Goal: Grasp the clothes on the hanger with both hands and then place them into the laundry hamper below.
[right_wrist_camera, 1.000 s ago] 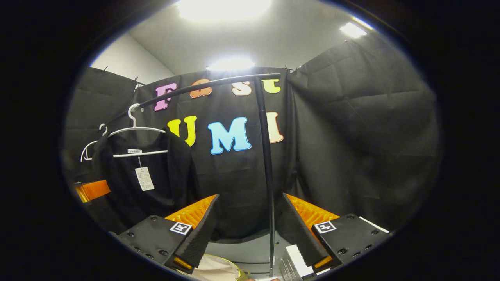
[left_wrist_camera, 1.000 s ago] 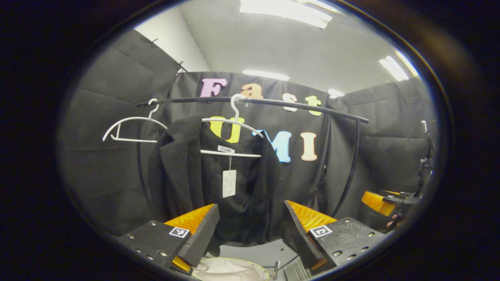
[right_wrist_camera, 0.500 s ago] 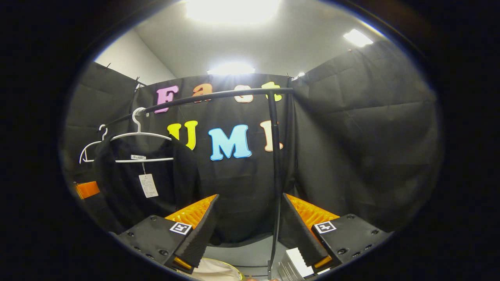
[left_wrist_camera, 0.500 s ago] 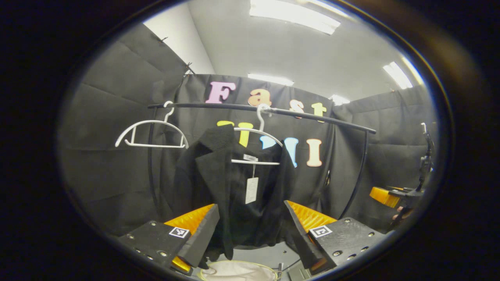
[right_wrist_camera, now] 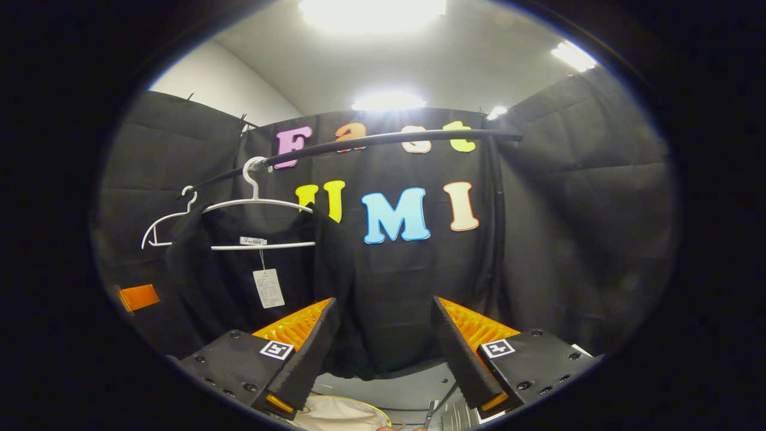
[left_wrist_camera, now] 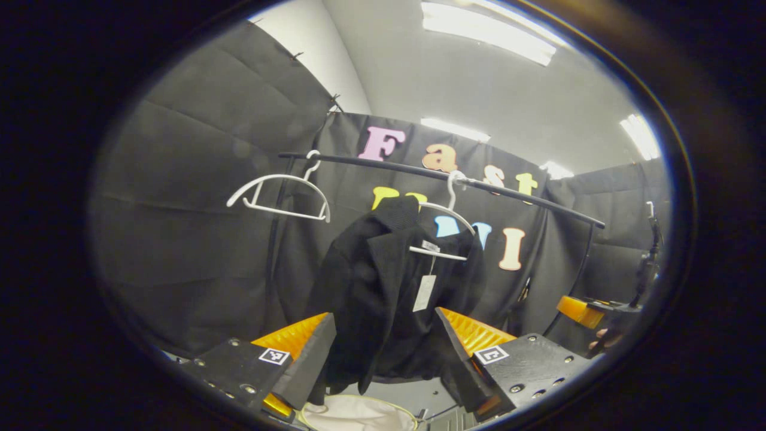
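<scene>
Left tool [left_wrist_camera: 383,353] is being held wide, nothing gripped, aimed at the black woven jacket [left_wrist_camera: 383,299] hanging on a white plastic hanger [left_wrist_camera: 446,230] from the black rail [left_wrist_camera: 508,191]. Cream fabric hamper [left_wrist_camera: 359,414] is sitting directly below, ready for the drop. Right tool [right_wrist_camera: 383,353] is also being held wide, jacket [right_wrist_camera: 239,299] off to its left; approach judged pending.
</scene>
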